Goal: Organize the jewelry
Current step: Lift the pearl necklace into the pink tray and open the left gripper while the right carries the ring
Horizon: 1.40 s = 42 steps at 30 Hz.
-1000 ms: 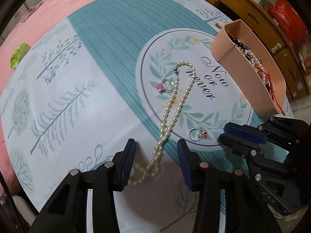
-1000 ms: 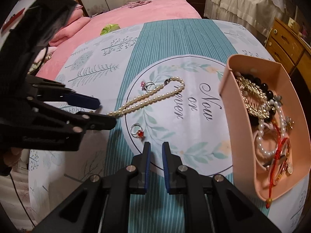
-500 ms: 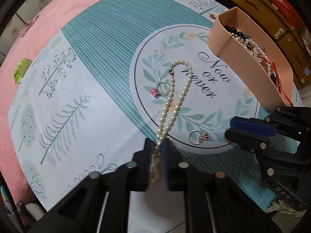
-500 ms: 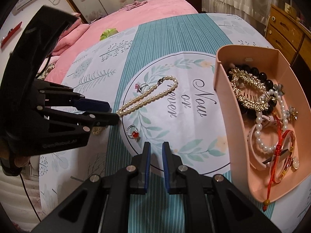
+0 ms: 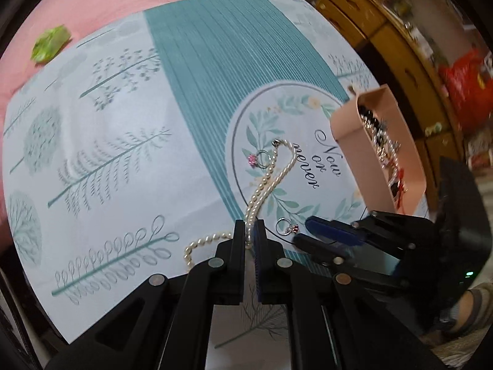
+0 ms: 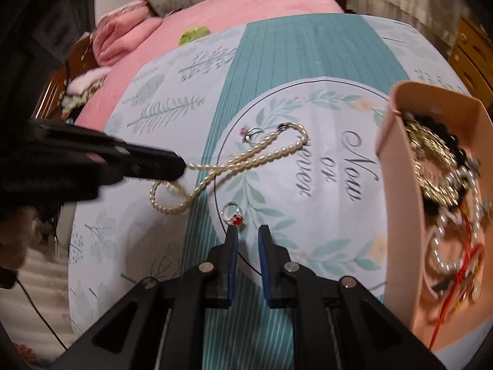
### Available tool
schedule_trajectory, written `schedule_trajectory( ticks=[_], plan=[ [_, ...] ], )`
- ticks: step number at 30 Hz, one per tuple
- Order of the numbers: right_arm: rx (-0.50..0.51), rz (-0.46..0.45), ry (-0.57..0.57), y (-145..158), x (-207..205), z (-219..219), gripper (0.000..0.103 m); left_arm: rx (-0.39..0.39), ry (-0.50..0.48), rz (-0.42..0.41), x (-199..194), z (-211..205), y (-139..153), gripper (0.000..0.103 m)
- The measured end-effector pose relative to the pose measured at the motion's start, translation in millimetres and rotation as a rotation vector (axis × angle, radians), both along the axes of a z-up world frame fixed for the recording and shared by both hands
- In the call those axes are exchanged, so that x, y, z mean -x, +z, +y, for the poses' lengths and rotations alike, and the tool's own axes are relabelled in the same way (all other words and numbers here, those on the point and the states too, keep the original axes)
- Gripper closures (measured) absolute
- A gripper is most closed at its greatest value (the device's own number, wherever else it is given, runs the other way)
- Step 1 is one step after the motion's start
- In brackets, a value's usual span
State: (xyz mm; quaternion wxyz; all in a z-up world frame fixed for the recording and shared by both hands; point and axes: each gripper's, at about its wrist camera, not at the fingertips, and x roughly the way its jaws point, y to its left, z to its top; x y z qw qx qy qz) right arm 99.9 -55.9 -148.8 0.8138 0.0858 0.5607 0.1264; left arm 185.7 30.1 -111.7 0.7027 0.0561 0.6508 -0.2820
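A pearl necklace (image 5: 271,182) lies doubled on the printed tablecloth; it also shows in the right wrist view (image 6: 246,157). My left gripper (image 5: 249,228) is shut on its near end, and a loop hangs free beside the fingers. A ring with a pink stone (image 5: 257,158) lies by the necklace's far end. A ring with a red stone (image 6: 233,213) lies just in front of my right gripper (image 6: 247,231), whose jaws stand slightly apart and empty. A pink tray (image 6: 397,191) at the right holds several bracelets and beads.
The round table (image 5: 215,61) carries a teal and white cloth. A pink bed (image 6: 246,3) with a green scrap (image 6: 192,34) lies beyond it. Wooden drawers (image 5: 385,40) stand at the far right.
My left gripper closed on the pearl necklace and drew its near end back, leaving a loop. My right gripper opened slightly and moved closer to the red-stone ring.
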Motion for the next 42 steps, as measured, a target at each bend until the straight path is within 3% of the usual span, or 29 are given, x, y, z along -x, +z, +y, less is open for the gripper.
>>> schedule_trajectory(
  ticks=[15,16,24,29,42],
  plan=[
    [0.325,-0.145,0.274,2,5,48,0.084,0.134,0.204,0.009,8,74,32,0.1],
    [0.314,-0.141,0.278,2,5,48,0.089,0.138,0.21,0.009,9,76,35,0.1],
    [0.235,-0.13,0.224,19,7,35,0.089,0.181,0.248,-0.013,14,76,66,0.1],
    [0.161,-0.134,0.162,43,13,13,0.089,0.212,0.244,-0.057,18,65,102,0.1],
    [0.091,-0.211,-0.006,110,51,-82,0.089,0.304,0.173,-0.177,40,-12,201,0.1]
  ],
)
